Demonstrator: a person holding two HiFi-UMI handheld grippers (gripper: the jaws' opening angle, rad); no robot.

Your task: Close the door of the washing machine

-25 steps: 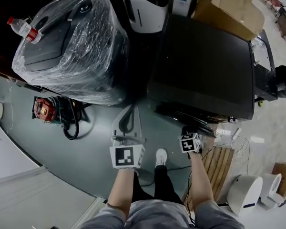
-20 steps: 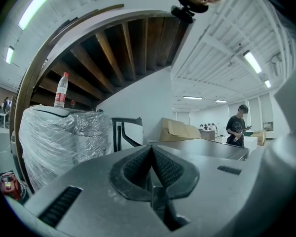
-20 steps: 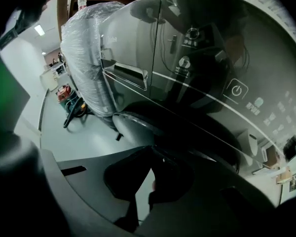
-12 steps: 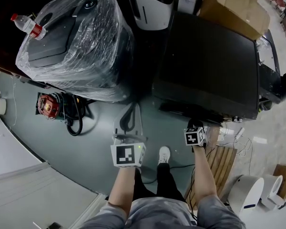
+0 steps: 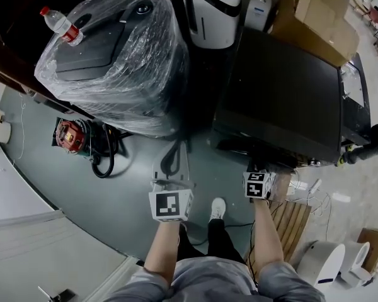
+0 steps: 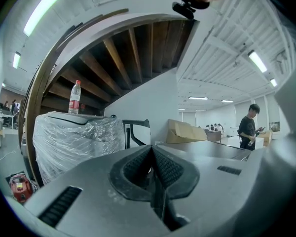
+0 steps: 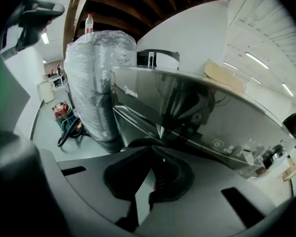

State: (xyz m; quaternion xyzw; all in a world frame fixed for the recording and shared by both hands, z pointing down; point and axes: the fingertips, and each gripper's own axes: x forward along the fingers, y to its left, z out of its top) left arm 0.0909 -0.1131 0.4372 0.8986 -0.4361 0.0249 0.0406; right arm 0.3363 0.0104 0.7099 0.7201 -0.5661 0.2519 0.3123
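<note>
1. In the head view the washing machine (image 5: 283, 99) shows only its dark top; its front and door are hidden beneath.
2. The cardboard box (image 5: 318, 14) is cut off by the upper edge.
3. Plastic wrap blurs the wrapped appliance (image 5: 113, 61).
4. The bottle (image 5: 62, 25) label is too small to read.

washing machine (image 5: 277, 99): glossy black top and front, pale print on the panel.
wrapped machine (image 5: 113, 61): dark grey under clear, shiny film.
bottle (image 5: 62, 25): clear, with a red cap and red label.
left gripper (image 6: 151, 151): grey body, black ribbed fingers (image 6: 170, 171), white cube with black square markers.
right gripper (image 7: 150, 151): dark grey body, same black-and-white cube.
floor (image 5: 82, 194): dull grey-green.
cardboard box (image 5: 315, 17): brown.
pallet (image 5: 288, 222): pale wooden slats.
shoe (image 5: 216, 207): white.
tool (image 5: 71, 136): red and black.
</note>
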